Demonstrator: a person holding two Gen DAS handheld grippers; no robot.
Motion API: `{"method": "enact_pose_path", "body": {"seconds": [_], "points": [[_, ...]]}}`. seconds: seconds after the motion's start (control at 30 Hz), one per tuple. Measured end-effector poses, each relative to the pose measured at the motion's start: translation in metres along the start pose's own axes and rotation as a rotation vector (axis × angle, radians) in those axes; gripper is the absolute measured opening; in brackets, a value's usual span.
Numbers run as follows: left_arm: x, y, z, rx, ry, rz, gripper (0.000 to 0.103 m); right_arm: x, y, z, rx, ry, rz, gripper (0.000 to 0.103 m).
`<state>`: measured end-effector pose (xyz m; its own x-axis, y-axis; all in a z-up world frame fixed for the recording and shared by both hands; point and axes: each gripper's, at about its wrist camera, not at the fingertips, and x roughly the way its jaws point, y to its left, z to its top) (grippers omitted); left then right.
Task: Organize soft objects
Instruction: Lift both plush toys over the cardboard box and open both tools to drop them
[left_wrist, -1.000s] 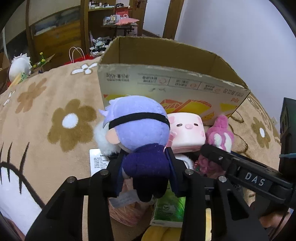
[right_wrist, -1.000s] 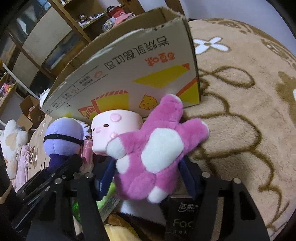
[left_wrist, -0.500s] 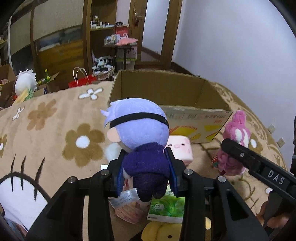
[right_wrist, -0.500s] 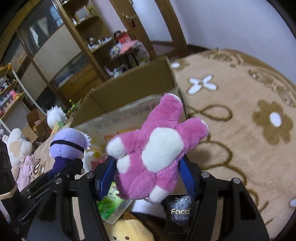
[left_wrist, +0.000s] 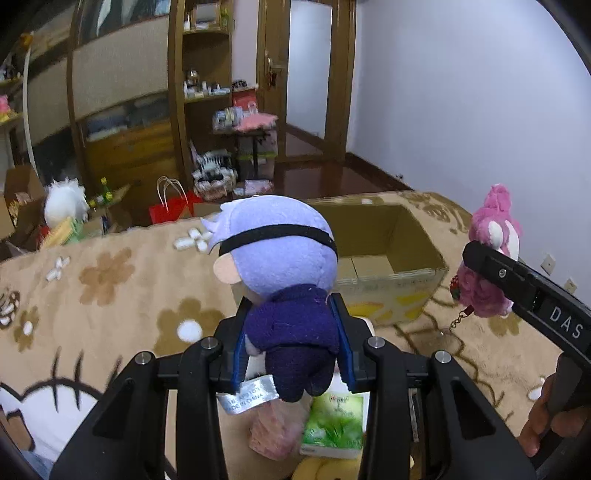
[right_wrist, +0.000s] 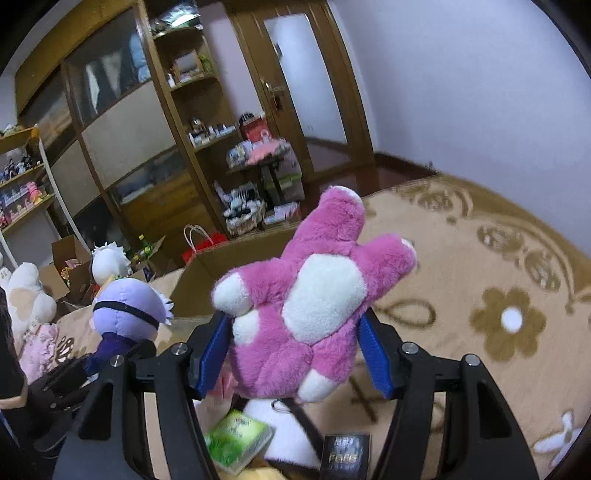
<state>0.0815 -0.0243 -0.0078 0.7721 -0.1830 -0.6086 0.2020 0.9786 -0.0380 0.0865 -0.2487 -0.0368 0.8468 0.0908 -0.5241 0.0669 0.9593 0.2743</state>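
Purple-bodied and lavender-headed, the blindfolded doll (left_wrist: 284, 295) is hanging in the air, the left gripper (left_wrist: 291, 350) pinching its torso between blue pads (left_wrist: 239, 354), fingers pointing toward the open cardboard box (left_wrist: 388, 254) on the flowered beige blanket (left_wrist: 110, 295). Over on the right, the right gripper (right_wrist: 295, 350) is squeezing the pink plush (right_wrist: 303, 314) by its belly, limbs splaying outward, also raised above the blanket. The left wrist view is showing the box's bare interior and the pink plush's dangling keychain (left_wrist: 456, 321); the right wrist view is showing only the box's far wall behind the plush, plus a green tissue pack (right_wrist: 236, 443) below.
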Motion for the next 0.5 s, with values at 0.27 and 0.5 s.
{"method": "enact_pose_path", "body": {"seconds": [0.27,0.5], "points": [[-0.003,0.001,0.040,0.026,-0.073,0.050,0.037,-0.003,0.021,0.032,-0.105,-0.087,-0.024,0.069],[0.012,-0.008,0.057,0.082,-0.100,0.073,0.038,0.007,0.025,0.050,-0.165,-0.115,-0.039,0.069]]}}
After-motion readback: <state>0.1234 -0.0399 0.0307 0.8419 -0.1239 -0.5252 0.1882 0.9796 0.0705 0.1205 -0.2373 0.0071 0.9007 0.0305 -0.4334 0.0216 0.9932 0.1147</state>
